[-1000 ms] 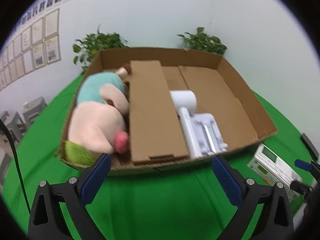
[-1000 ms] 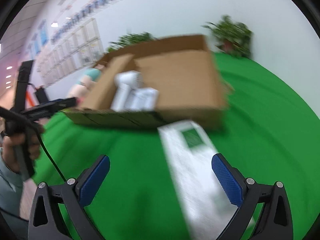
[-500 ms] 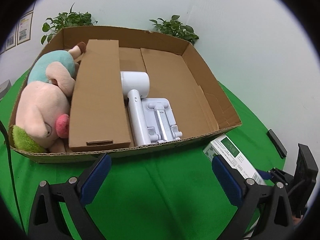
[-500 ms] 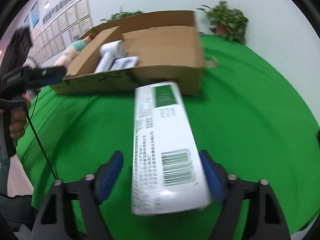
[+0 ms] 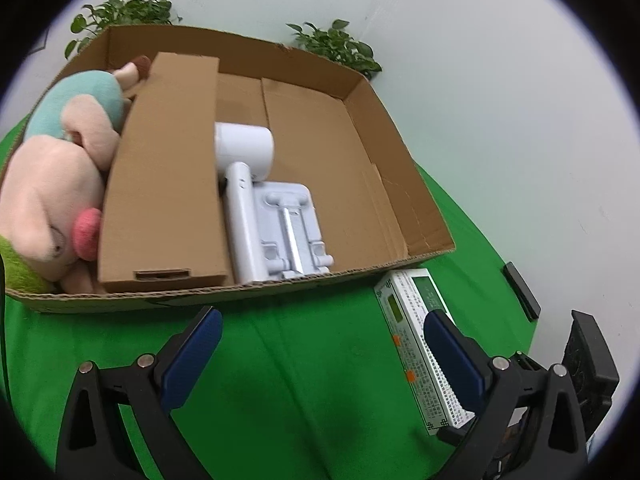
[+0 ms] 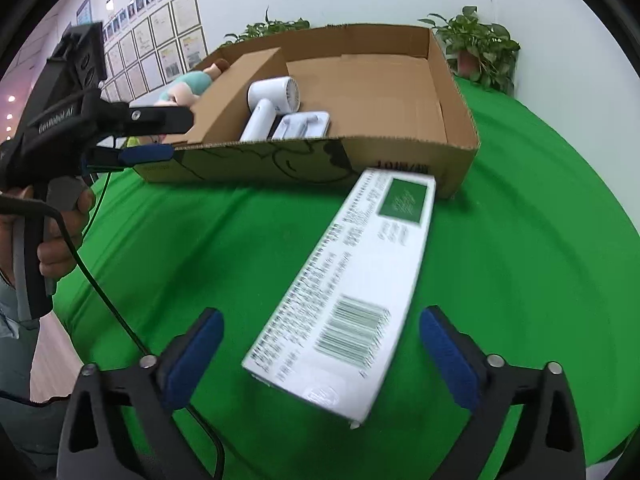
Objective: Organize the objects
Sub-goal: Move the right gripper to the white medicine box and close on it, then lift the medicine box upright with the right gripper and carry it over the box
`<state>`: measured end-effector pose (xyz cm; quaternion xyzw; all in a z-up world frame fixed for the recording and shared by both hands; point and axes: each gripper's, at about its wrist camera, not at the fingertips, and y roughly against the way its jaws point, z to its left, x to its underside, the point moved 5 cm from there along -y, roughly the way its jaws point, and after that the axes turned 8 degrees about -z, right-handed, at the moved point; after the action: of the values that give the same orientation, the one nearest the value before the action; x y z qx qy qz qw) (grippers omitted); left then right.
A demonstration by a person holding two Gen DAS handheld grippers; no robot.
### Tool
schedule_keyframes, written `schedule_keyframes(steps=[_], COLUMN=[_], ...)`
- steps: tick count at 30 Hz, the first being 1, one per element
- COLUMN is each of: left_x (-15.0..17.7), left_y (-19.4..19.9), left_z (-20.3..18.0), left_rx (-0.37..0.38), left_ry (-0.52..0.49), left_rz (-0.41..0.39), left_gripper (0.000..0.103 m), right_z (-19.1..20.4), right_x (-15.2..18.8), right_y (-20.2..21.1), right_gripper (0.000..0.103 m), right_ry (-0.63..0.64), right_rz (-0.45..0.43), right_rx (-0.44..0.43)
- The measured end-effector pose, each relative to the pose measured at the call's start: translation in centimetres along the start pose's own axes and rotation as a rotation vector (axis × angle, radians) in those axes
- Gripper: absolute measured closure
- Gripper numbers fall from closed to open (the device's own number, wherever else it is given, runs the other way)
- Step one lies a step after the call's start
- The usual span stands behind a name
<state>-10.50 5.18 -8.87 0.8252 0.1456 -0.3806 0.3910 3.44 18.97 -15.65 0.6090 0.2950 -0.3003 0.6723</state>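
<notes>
A long white box with a green label [image 6: 352,288] lies on the green table in front of the cardboard box [image 6: 460,136]. My right gripper [image 6: 320,356] is open, its fingers on either side of the white box's near end, apart from it. My left gripper [image 5: 320,356] is open and empty over the table before the cardboard box [image 5: 400,160]. The white box also shows in the left wrist view [image 5: 412,336]. Inside the cardboard box lie a plush pig [image 5: 60,184], a flat brown carton [image 5: 168,176], a white hair dryer [image 5: 244,168] and a white stand [image 5: 292,228].
Potted plants [image 6: 480,48] stand behind the cardboard box by the wall. A small black object [image 5: 520,292] lies at the table's right edge. The left gripper and the hand holding it [image 6: 60,152] are at the left of the right wrist view.
The right gripper had narrowed around the white box half a second ago and has opened wide again. The white box now lies angled, its far end by the cardboard box. The left view shifted right.
</notes>
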Motion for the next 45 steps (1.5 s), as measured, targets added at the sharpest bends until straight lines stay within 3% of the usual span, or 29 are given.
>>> schedule_keyframes(steps=[3, 5, 8, 13, 20, 23, 24, 29, 36, 45], left_x=[0.4, 0.5, 0.7, 1.6, 4.3, 5.3, 5.5, 6.4, 6.0, 1.0], left_y=[-0.8, -1.3, -2.1, -3.3, -5.1, -5.4, -5.4, -5.0, -3.5, 0.1], left_z=[-0.6, -0.9, -1.2, -1.8, -2.5, -2.5, -2.6, -2.9, -3.7, -6.8], left_rx=[0.028, 0.044, 0.081, 0.154, 0.29, 0.309, 0.307, 0.3, 0.313, 0.306], left_ry=[-0.003, 0.0, 0.02, 0.089, 0.212, 0.23, 0.226, 0.206, 0.179, 0.052], left_rz=[0.025, 0.037, 0.061, 0.113, 0.256, 0.293, 0.296, 0.309, 0.264, 0.139], left_gripper=[0.002, 0.002, 0.002, 0.002, 0.004, 0.015, 0.023, 0.052, 0.062, 0.069], right_z=[-0.1, -0.3, -0.3, 0.4, 1.5, 2.3, 2.5, 3.7, 4.5, 4.8], right_x=[0.5, 0.8, 1.1, 1.7, 2.3, 2.4, 2.4, 2.4, 2.3, -1.6], right_y=[-0.7, -0.6, -0.2, 0.8, 1.8, 2.0, 2.1, 2.4, 2.6, 4.3], right_gripper=[0.005, 0.027, 0.03, 0.035, 0.038, 0.039, 0.039, 0.039, 0.041, 0.043], right_ry=[0.001, -0.019, -0.024, -0.112, -0.225, -0.206, -0.198, -0.161, -0.123, -0.036], right_rz=[0.018, 0.022, 0.017, 0.023, 0.012, 0.002, 0.0, -0.007, -0.008, -0.105], right_rx=[0.03, 0.023, 0.025, -0.124, -0.274, -0.297, -0.3, -0.327, -0.33, -0.31])
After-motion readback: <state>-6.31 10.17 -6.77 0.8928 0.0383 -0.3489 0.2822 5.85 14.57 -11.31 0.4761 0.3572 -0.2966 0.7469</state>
